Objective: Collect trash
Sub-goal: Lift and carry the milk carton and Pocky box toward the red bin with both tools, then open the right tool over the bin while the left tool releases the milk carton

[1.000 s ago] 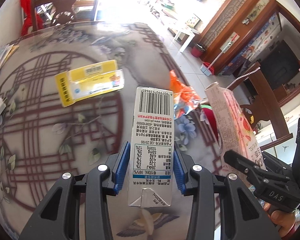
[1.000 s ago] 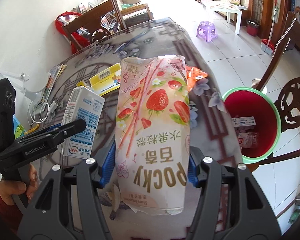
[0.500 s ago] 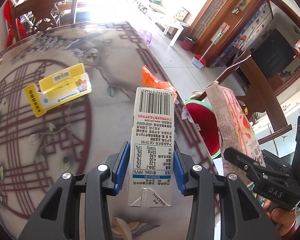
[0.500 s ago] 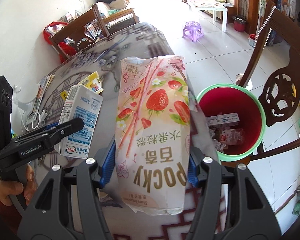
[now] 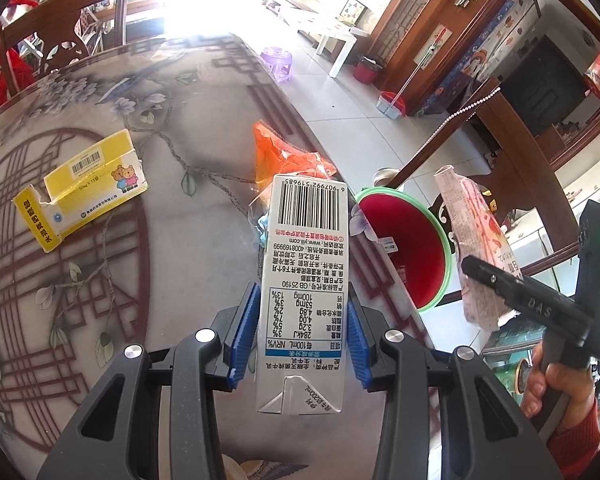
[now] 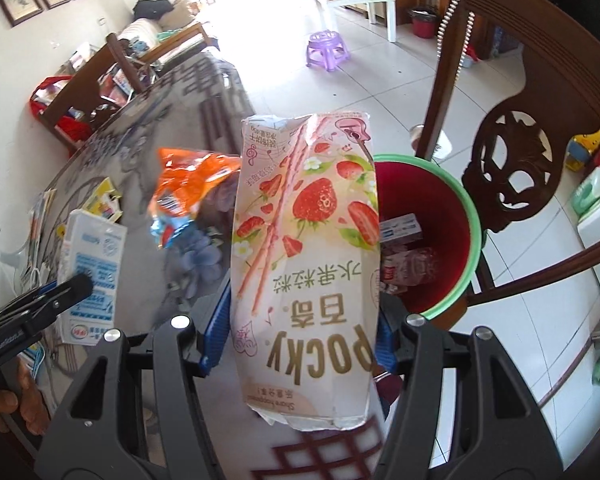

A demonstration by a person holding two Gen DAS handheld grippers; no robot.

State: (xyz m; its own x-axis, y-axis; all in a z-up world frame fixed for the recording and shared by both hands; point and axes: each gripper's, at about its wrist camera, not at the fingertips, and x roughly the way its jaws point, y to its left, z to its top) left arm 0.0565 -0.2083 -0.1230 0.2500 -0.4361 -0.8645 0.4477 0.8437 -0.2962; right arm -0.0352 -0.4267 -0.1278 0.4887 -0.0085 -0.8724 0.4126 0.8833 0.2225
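My left gripper (image 5: 302, 336) is shut on a white milk carton (image 5: 304, 280), held above the table's right edge; the carton also shows in the right wrist view (image 6: 92, 276). My right gripper (image 6: 300, 320) is shut on a pink Pocky strawberry box (image 6: 306, 256), held near the rim of a red bin with a green rim (image 6: 474, 236). The bin stands on the floor beside the table (image 5: 440, 236) and holds some trash. An orange wrapper (image 5: 288, 156) and a flattened yellow box (image 5: 84, 188) lie on the table.
The table (image 5: 172, 120) has a floral patterned cover. A dark wooden chair (image 6: 540, 120) stands just behind the bin. Another chair (image 5: 64, 28) is at the table's far side. A purple stool (image 6: 326, 48) is on the tiled floor.
Both grippers have moved right toward the table edge with their items. The red bin has come closer and more centered in both views.
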